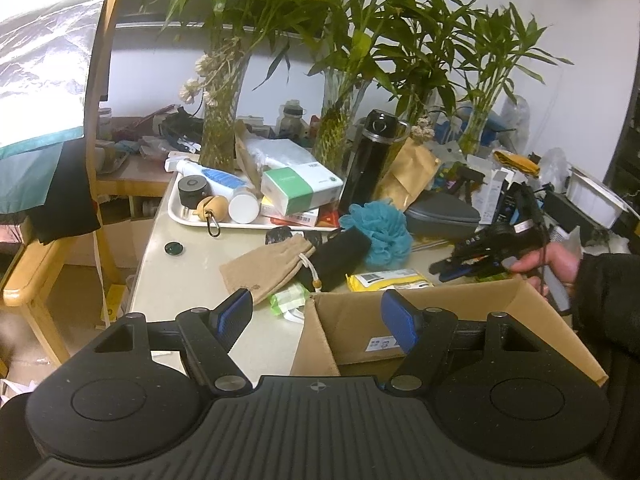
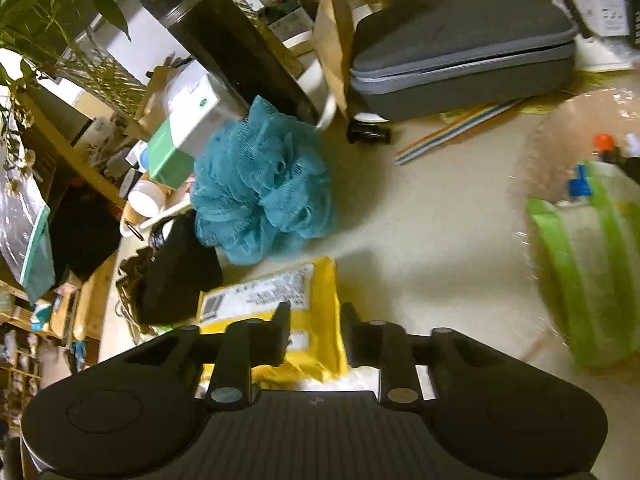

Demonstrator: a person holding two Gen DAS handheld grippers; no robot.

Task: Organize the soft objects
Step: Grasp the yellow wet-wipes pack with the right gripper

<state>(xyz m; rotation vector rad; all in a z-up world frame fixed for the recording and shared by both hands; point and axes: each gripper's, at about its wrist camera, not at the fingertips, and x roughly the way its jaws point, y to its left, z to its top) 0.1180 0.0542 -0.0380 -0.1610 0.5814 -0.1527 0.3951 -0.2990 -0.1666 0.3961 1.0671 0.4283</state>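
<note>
A teal mesh bath pouf (image 1: 378, 234) (image 2: 262, 184) lies mid-table. A black soft pouch (image 1: 338, 258) (image 2: 176, 272) and a tan drawstring bag (image 1: 266, 266) lie left of it. A yellow wipes pack (image 1: 386, 280) (image 2: 280, 308) lies in front of the pouf. An open cardboard box (image 1: 440, 320) stands at the table's near edge. My left gripper (image 1: 320, 318) is open and empty over the box's left edge. My right gripper (image 2: 314, 332) (image 1: 472, 256) is open, its fingers straddling the yellow pack's near end, whether touching I cannot tell.
A white tray (image 1: 180, 214) with bottles and boxes is at the back left. A black flask (image 1: 370, 160), vases of bamboo, a grey zip case (image 2: 464, 56) and a plastic-wrapped green bundle (image 2: 580, 248) crowd the table. A wooden chair (image 1: 100, 160) stands at left.
</note>
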